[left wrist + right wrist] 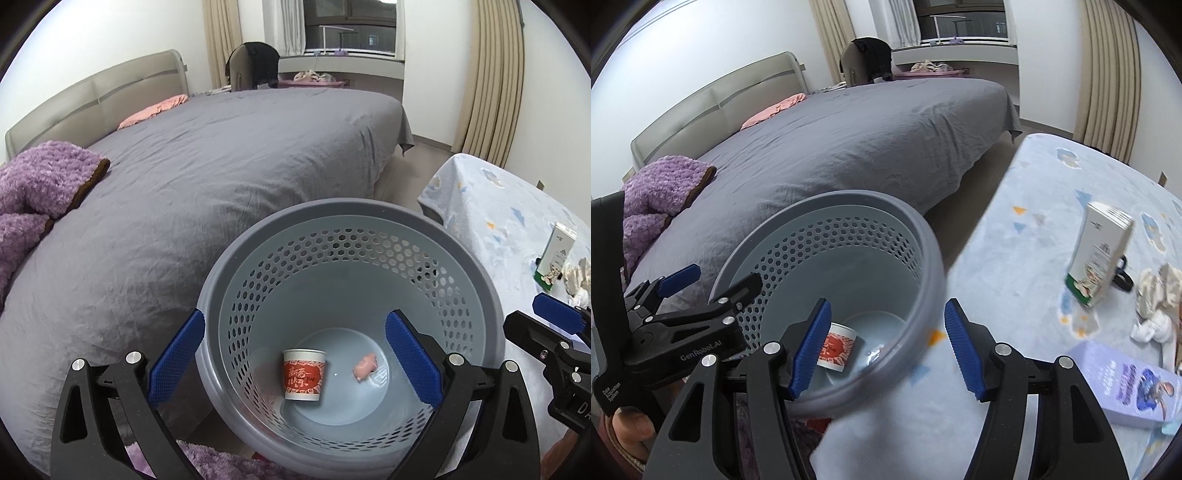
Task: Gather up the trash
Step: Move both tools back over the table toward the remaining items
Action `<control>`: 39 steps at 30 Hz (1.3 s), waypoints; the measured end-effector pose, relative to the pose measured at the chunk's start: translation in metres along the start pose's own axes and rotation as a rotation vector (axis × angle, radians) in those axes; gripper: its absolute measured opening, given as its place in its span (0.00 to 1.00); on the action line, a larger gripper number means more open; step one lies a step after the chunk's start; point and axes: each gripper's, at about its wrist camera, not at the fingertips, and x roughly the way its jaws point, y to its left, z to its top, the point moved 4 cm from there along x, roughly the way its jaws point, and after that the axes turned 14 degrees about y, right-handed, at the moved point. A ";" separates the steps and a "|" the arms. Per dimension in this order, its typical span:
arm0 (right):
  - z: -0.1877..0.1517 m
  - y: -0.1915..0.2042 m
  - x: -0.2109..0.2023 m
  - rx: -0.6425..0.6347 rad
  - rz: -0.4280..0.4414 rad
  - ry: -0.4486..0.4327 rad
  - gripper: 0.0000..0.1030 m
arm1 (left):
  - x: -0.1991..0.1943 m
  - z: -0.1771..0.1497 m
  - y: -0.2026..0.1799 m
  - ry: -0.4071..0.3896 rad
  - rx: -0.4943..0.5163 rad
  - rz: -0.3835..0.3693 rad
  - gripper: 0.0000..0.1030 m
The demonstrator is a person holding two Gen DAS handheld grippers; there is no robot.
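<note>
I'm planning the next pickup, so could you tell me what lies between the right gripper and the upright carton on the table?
Only bare patterned tablecloth lies between the right gripper and the upright carton, as the right wrist view shows.

Grey-covered bed, beige curtains, dark window.

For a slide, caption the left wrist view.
Open left gripper above a grey bin holding a paper cup and pink scrap.
</note>
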 end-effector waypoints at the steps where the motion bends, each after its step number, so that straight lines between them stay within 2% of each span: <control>1: -0.003 -0.003 -0.003 0.006 -0.003 -0.002 0.60 | -0.004 -0.001 -0.002 -0.005 0.006 -0.004 0.94; 7: -0.024 -0.026 -0.031 0.057 -0.032 -0.020 0.63 | -0.023 -0.012 -0.017 -0.022 0.035 -0.023 0.94; 12: -0.050 -0.049 -0.055 0.099 -0.064 -0.025 0.63 | -0.040 -0.023 -0.038 -0.022 0.060 -0.070 0.94; 18: -0.083 -0.090 -0.087 0.183 -0.094 -0.045 0.65 | -0.062 -0.037 -0.082 -0.032 0.143 -0.117 0.94; 24: -0.115 -0.138 -0.120 0.279 -0.169 -0.076 0.67 | -0.079 -0.049 -0.126 -0.032 0.220 -0.163 0.94; 31: -0.143 -0.194 -0.135 0.397 -0.232 -0.056 0.67 | -0.089 -0.052 -0.165 -0.031 0.267 -0.193 0.94; 39: -0.144 -0.234 -0.128 0.480 -0.245 -0.022 0.67 | -0.088 -0.049 -0.192 -0.016 0.303 -0.204 0.94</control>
